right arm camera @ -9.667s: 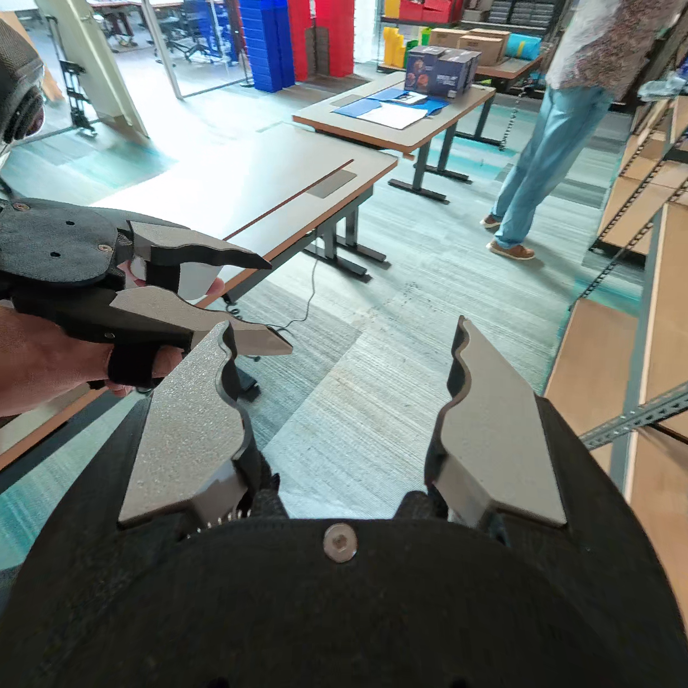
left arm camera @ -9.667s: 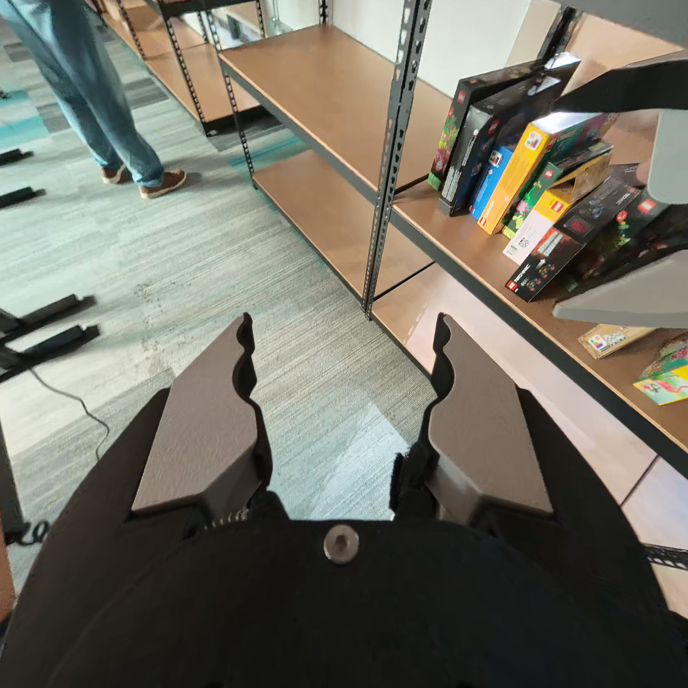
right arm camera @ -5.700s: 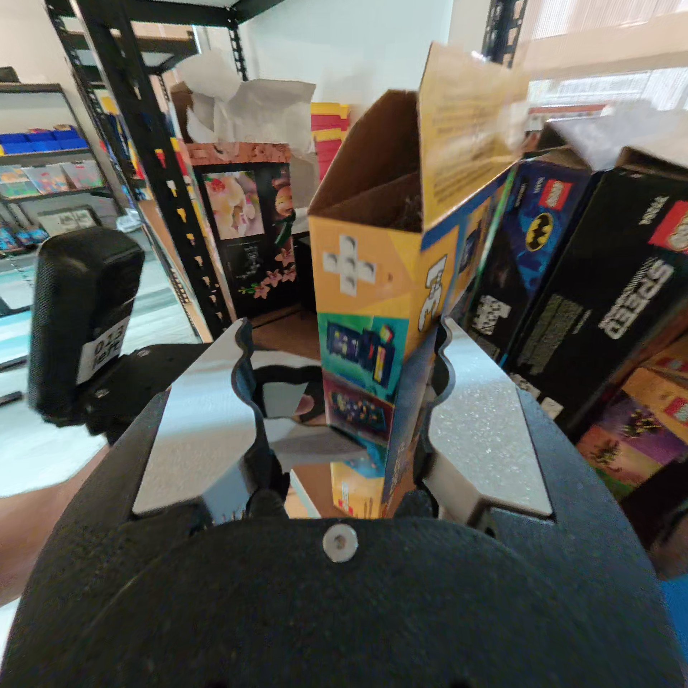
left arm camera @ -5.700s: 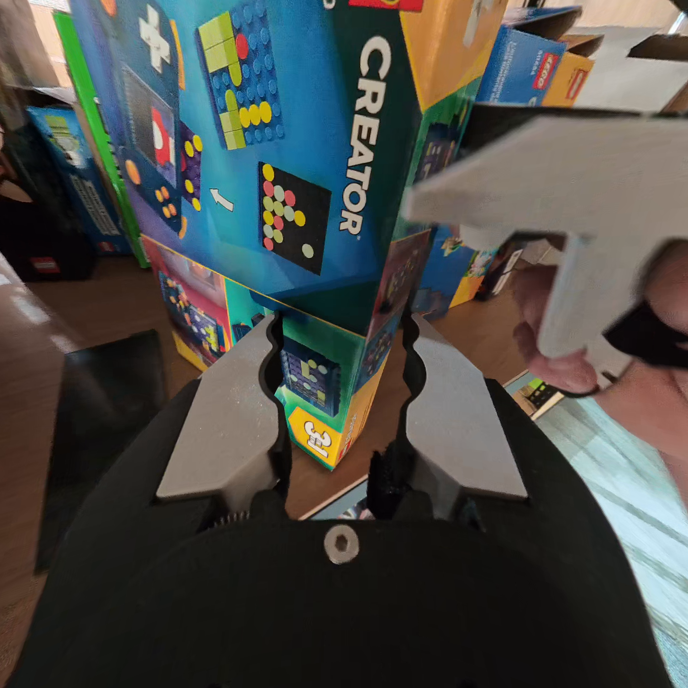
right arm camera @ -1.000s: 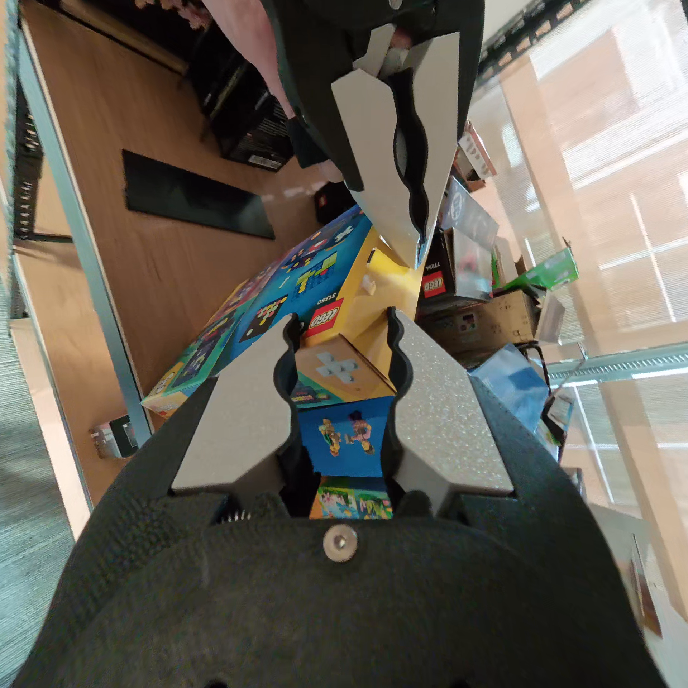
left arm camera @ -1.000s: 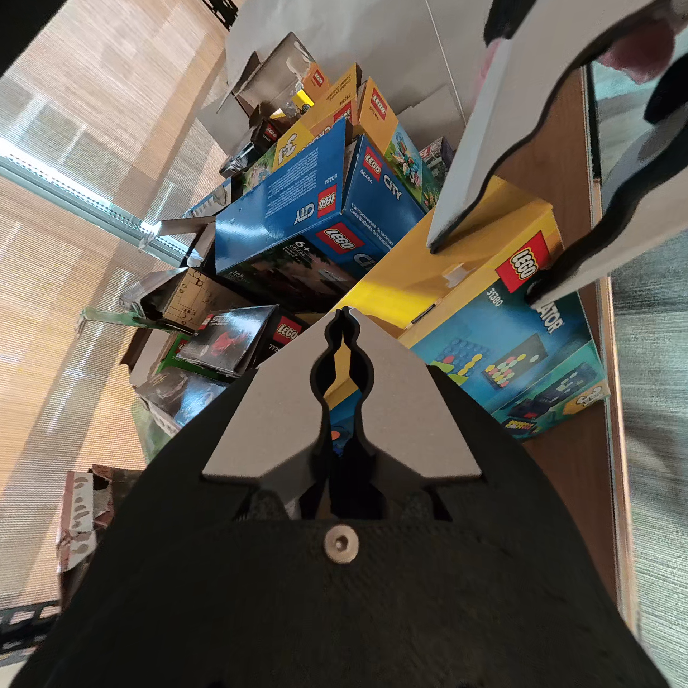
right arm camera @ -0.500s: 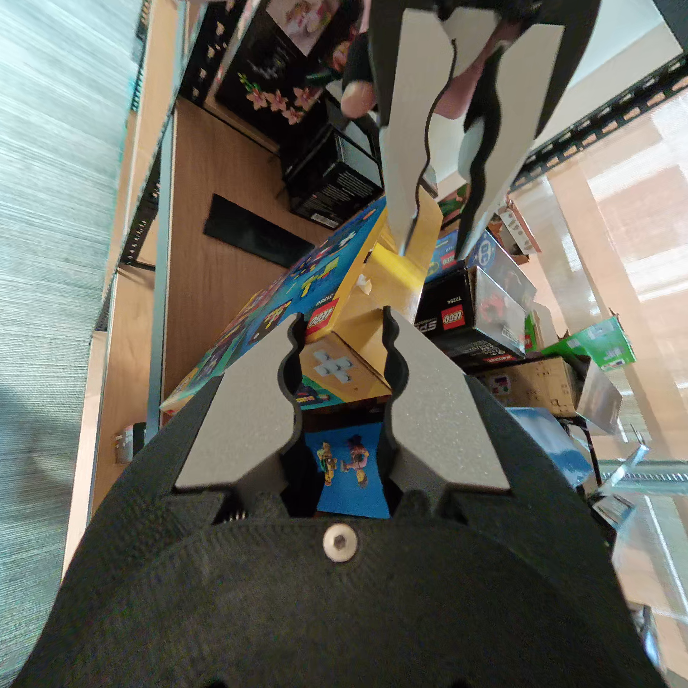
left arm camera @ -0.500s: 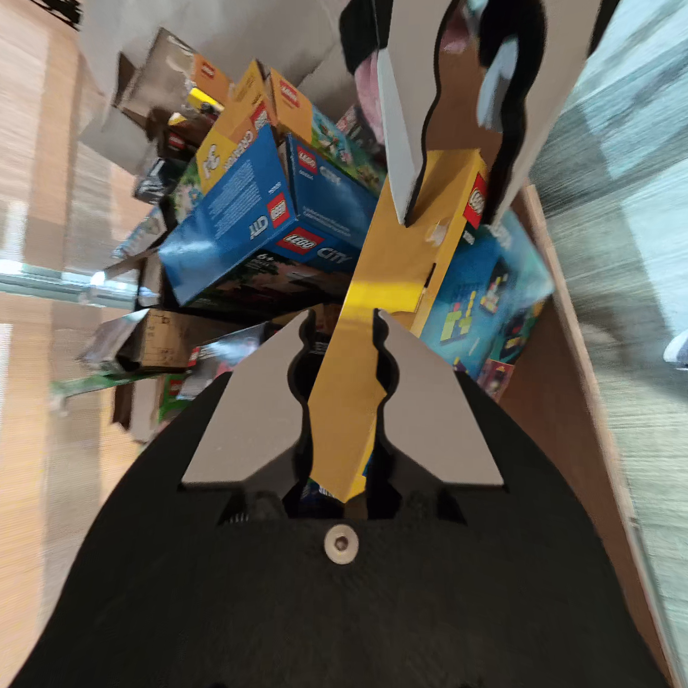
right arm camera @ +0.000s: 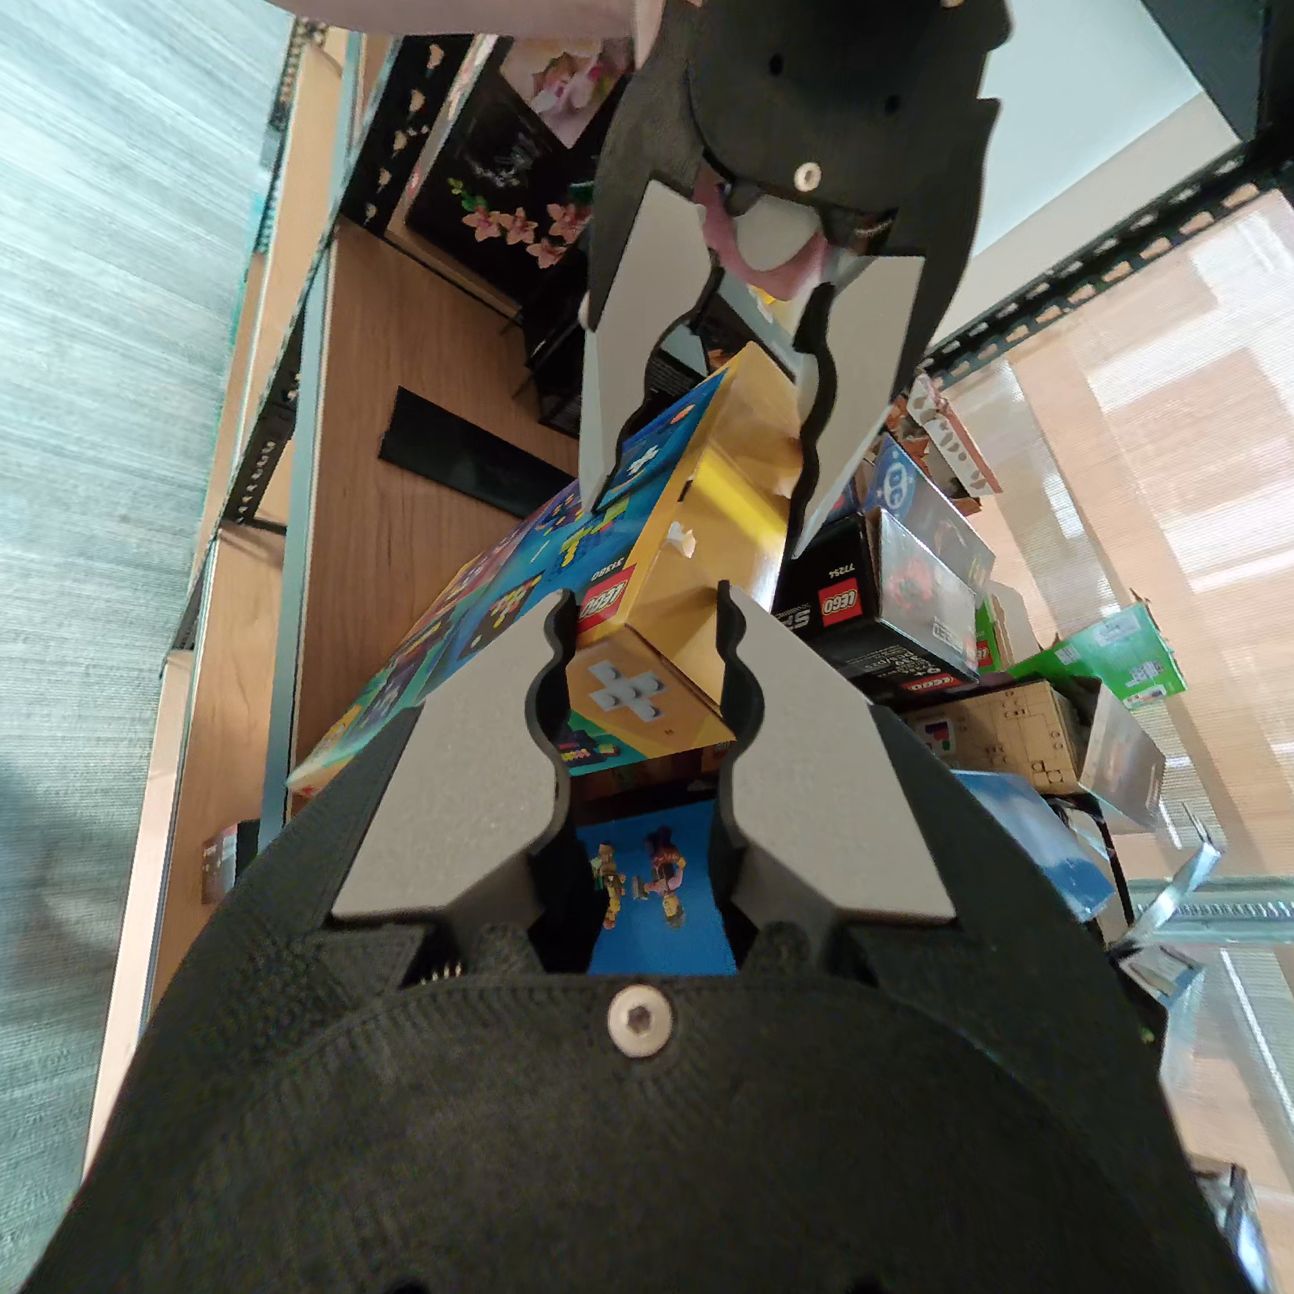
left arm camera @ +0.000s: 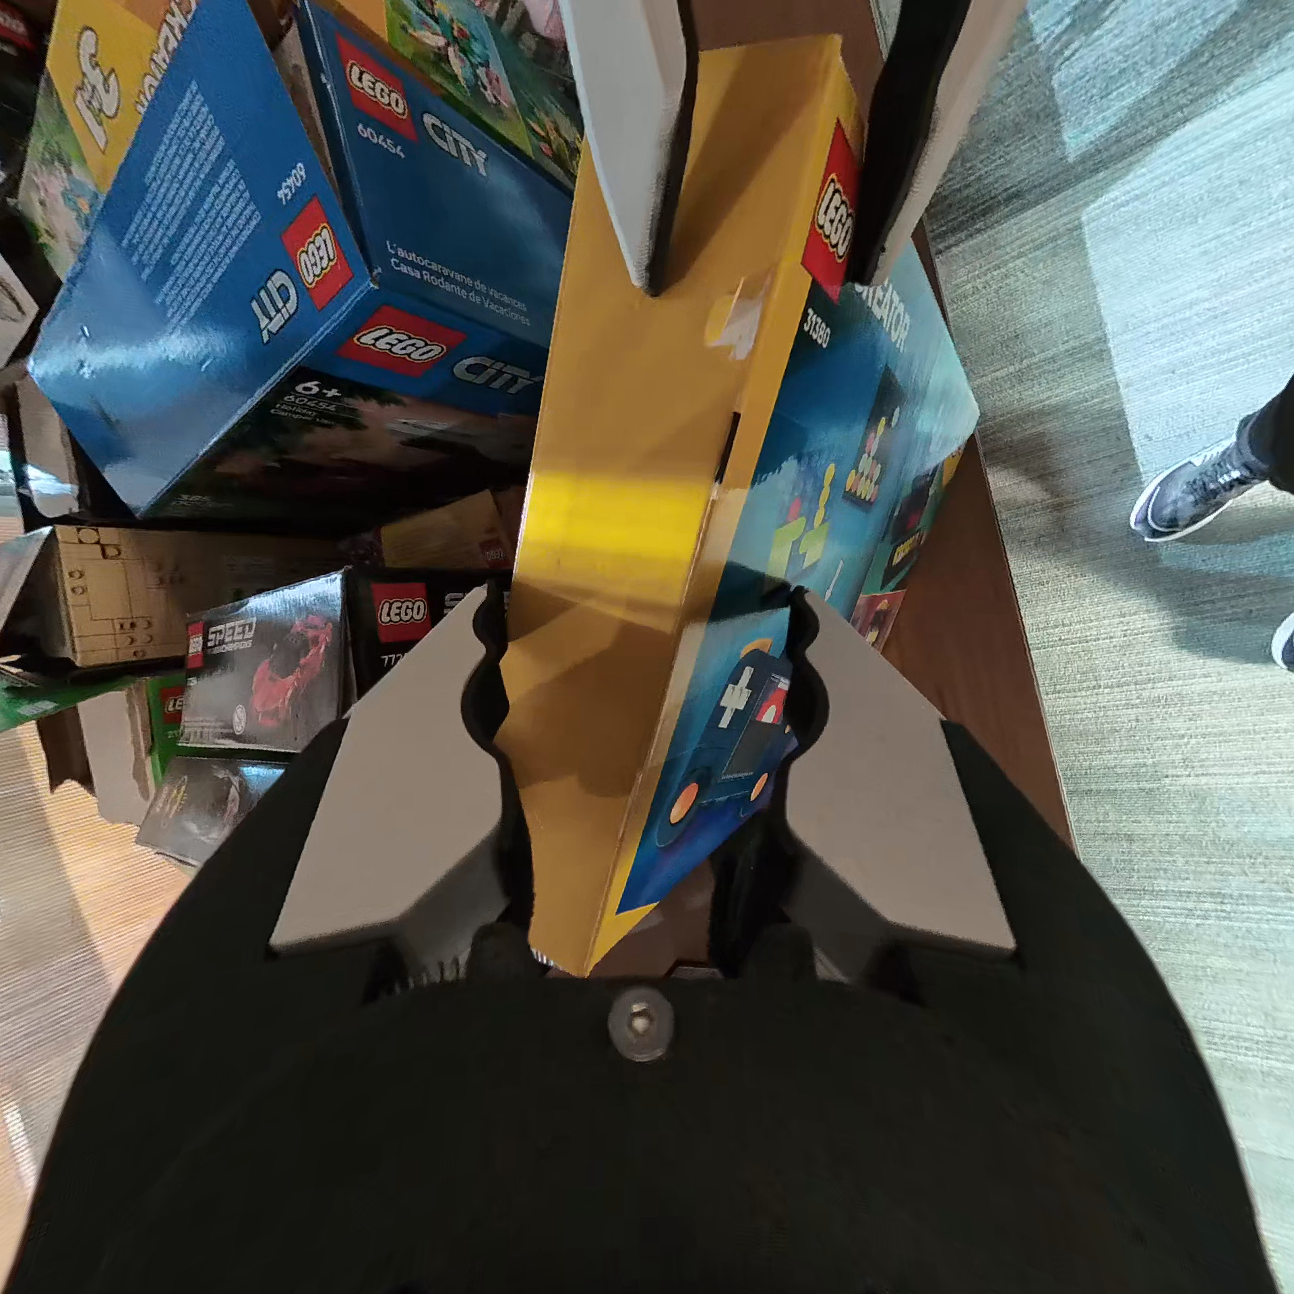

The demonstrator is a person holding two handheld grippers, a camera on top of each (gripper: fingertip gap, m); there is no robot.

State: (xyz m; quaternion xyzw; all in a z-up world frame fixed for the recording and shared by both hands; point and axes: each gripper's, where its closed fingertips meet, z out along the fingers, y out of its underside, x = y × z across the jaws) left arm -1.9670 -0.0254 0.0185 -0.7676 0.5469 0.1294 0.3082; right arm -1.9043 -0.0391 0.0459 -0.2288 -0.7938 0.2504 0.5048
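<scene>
Clutter is crowding both my views. Nearest in the left wrist view, my left gripper [left arm camera: 648, 672] is clamping one end of the yellow-and-blue toy box [left arm camera: 630, 448], pads pressing its yellow side and its blue printed face, jaws at a middling width. Just beside that end, on the yellow side, small black boxes [left arm camera: 280, 651] and a tan cardboard box [left arm camera: 105, 595] are lying tumbled. Farther along, two large blue boxes [left arm camera: 231, 238] are leaning against each other, close against the toy box's yellow side. On the other side I'm seeing the brown shelf board [left arm camera: 973, 630], then grey carpet [left arm camera: 1155, 315] with a person's shoe [left arm camera: 1190, 490] on it.

At the far end, my right gripper [right arm camera: 641, 644] is gripping the opposite end of the same box, fingers [left arm camera: 630, 175] closing on both faces. From the right wrist view, the box is hanging tilted between the two grippers above the shelf, and a blue box [right arm camera: 651, 903] is sitting below my jaws. A flat black mat [right arm camera: 476, 455] is lying on the board past it, and dark boxes with pink flowers [right arm camera: 518, 203] are standing at the far end. Both grippers are pointing at each other along the box's length.
</scene>
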